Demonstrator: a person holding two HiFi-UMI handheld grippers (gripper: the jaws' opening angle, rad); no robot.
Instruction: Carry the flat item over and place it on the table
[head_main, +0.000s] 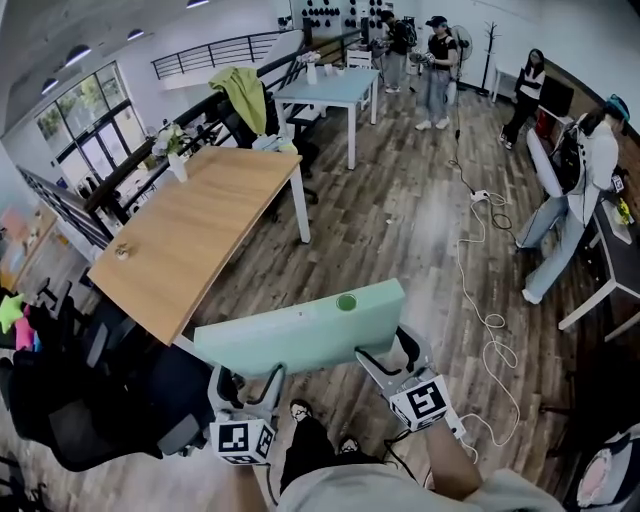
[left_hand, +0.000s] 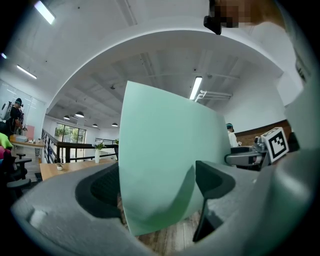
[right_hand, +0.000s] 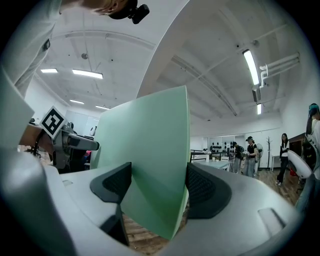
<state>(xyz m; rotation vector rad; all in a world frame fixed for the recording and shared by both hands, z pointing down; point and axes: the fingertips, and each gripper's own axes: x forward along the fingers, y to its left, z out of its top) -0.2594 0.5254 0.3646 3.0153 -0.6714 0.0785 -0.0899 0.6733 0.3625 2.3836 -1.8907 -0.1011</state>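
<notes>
**Operator:** Why is it held this way?

**Spotter:** You have the pale green flat foam board (head_main: 300, 335) standing on its long edge in front of you, off the floor. Your left gripper (head_main: 247, 378) pinches its lower edge at the seven o'clock end. Your right gripper (head_main: 393, 352) pinches the same edge toward five o'clock. Each gripper's own view shows the sheet squeezed between both dark pads, so neither gripper is empty. My guess is that two grips spread apart stop a wide, light sheet from swinging or bending as you walk.

**Operator:** And where does it go?

**Spotter:** I take the long light-wood table with white legs (head_main: 190, 235) at ten o'clock to be the target. The board is near its closest corner but not over it yet.

**Operator:** Count it out for me.

**Spotter:** One board, two grippers, both gripping it. The wooden table carries one white vase of flowers (head_main: 176, 152) at its far end. One pale blue table (head_main: 330, 90) stands at twelve o'clock. I make out four people between twelve and three o'clock. One white cable (head_main: 482, 300) trails over the floor at three o'clock, so mind your feet.
</notes>
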